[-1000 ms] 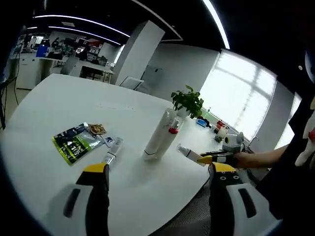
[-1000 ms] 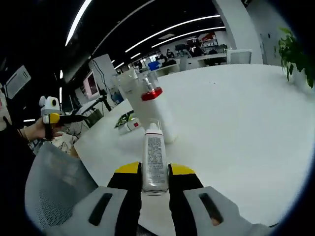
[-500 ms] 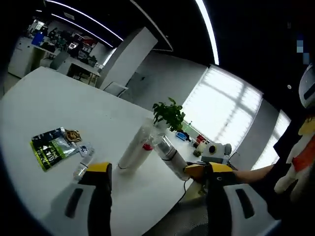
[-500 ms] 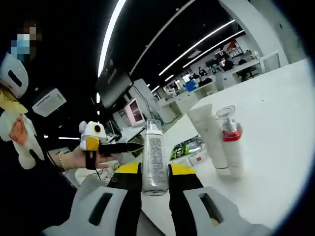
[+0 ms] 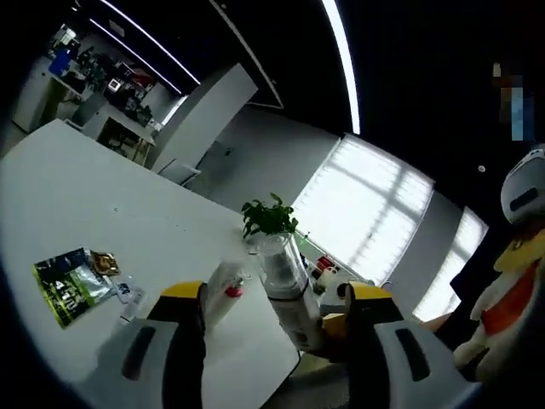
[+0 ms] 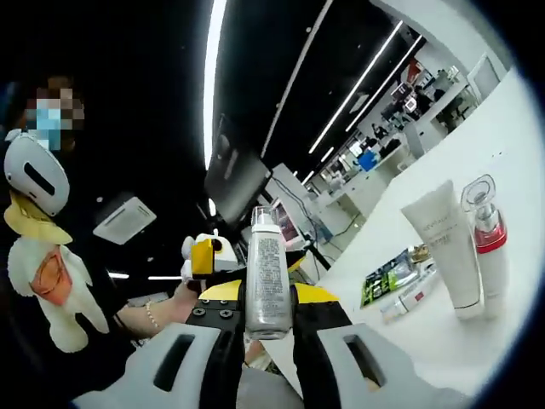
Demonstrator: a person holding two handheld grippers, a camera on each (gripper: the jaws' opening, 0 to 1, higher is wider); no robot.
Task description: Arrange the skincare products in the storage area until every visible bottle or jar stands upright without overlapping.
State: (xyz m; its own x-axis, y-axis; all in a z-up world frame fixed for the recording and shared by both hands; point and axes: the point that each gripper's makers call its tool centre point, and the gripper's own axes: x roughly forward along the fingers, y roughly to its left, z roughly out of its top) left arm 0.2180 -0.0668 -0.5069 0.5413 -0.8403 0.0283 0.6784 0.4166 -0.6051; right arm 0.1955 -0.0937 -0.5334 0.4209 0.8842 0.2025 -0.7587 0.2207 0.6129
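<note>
My right gripper (image 6: 268,294) is shut on a slim silver bottle (image 6: 266,268) with a clear cap, held upright off the white table (image 6: 511,153). In the left gripper view that bottle (image 5: 288,294) shows between my left gripper's (image 5: 274,294) wide-open jaws, with the right gripper's yellow tip (image 5: 334,324) just beside it. On the table a white tube (image 6: 443,247) stands on its cap next to a pump bottle with a red collar (image 6: 487,247); both show as a pair (image 5: 223,288). A small tube (image 6: 409,298) lies flat near them. The left gripper (image 6: 204,256) appears behind the held bottle.
A green snack packet (image 5: 68,285) and small sachets lie on the table to the left of the standing pair. A potted plant (image 5: 268,217) stands at the far edge. A person's hand (image 6: 183,294) holds the left gripper. Desks and monitors fill the background.
Both views have tilted upward. The right gripper has raised the silver bottle and brought it close, so it now shows between the left gripper's open jaws.
</note>
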